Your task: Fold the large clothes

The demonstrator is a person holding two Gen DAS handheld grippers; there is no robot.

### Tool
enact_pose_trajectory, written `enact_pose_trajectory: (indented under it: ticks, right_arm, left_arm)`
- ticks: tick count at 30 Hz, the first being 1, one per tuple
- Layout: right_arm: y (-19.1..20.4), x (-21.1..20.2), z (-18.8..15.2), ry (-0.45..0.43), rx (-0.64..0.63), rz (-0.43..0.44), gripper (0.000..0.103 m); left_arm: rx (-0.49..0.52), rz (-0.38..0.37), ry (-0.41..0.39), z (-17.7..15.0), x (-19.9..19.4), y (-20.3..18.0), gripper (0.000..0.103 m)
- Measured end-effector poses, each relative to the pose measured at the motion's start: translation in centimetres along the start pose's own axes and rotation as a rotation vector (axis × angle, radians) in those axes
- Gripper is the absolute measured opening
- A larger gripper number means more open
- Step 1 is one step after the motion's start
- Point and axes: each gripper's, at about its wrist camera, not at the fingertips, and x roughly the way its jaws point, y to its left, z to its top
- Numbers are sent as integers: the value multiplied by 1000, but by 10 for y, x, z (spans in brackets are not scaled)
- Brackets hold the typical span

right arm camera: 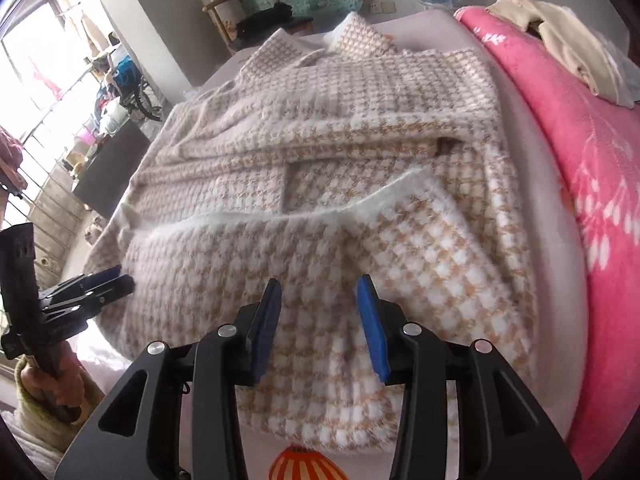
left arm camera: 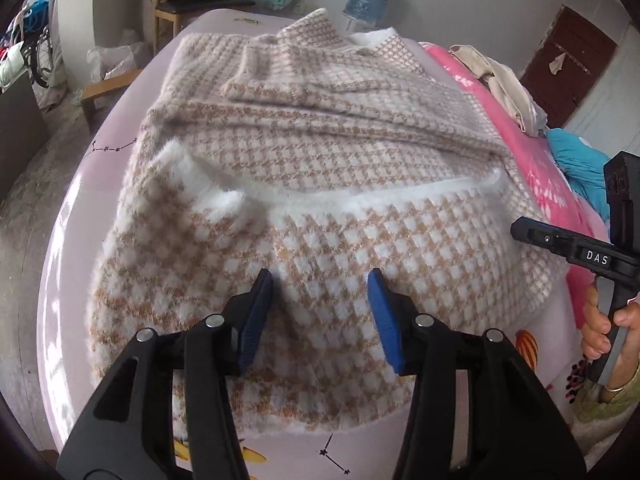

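Bed (left arm camera: 60,320): coat (left arm camera: 320,184) short of edges

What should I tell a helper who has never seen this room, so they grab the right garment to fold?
On the pale lilac bed sheet, beside the bright pink flowered blanket, lies one large fuzzy coat spread flat. It is checked in tan and white houndstooth with a fluffy white lining at its turned-back hem, unlike the plain cream garment crumpled on the pink blanket.
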Motion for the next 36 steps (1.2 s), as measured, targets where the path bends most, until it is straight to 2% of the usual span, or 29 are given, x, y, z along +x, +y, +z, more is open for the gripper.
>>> enact_pose_trajectory:
  ticks: [2, 4, 5, 7, 10, 12, 16, 21, 24, 26, 27, 29, 31, 36]
  right_arm:
    - [10, 8, -5, -6, -47, -63, 35]
    - [17, 7, -9, -14, -70, -83, 11]
    - [18, 4, -11, -25, -65, -92, 9]
    - [20, -7, -12, -62, -66, -122, 7]
    - [18, -29, -10, -118, -34, -133, 7]
    - [14, -31, -9, -110, -9, -124, 7]
    - [9, -8, -17, -37, 15, -122, 7]
    - [5, -7, -17, -30, 27, -97, 9]
    - [-5, -25, -13, -60, 36, -61, 19]
    - [-14, -37, -8, -92, 37, -82, 28]
    - [-20, -41, -5, -105, 36, -97, 32]
    - [-34, -45, 4, -115, 40, -107, 35]
    - [-45, -40, 14, -100, 34, -93, 39]
    - [-64, -15, 31, -30, 17, -65, 39]
  left_arm:
    - [42, 39, -12, -1, 2, -6, 26]
    - [65, 78, -23, -3, 3, -8, 15]
    - [74, 72, -29, -3, 3, -9, 9]
    - [85, 60, -50, -1, -1, -11, 6]
    - [139, 85, -102, 8, -11, -20, 6]
    - [138, 79, -101, 12, -12, -20, 6]
    - [104, 67, -21, 6, 10, -12, 6]
    - [93, 52, -44, 7, 1, -6, 14]
    - [80, 54, -82, 10, -16, 2, 24]
    - [76, 85, -119, 13, -29, 10, 35]
    - [74, 114, -132, 16, -33, 15, 38]
    - [64, 171, -147, 20, -38, 27, 42]
    - [46, 203, -128, 25, -35, 40, 43]
    - [14, 196, -62, 29, -17, 63, 45]
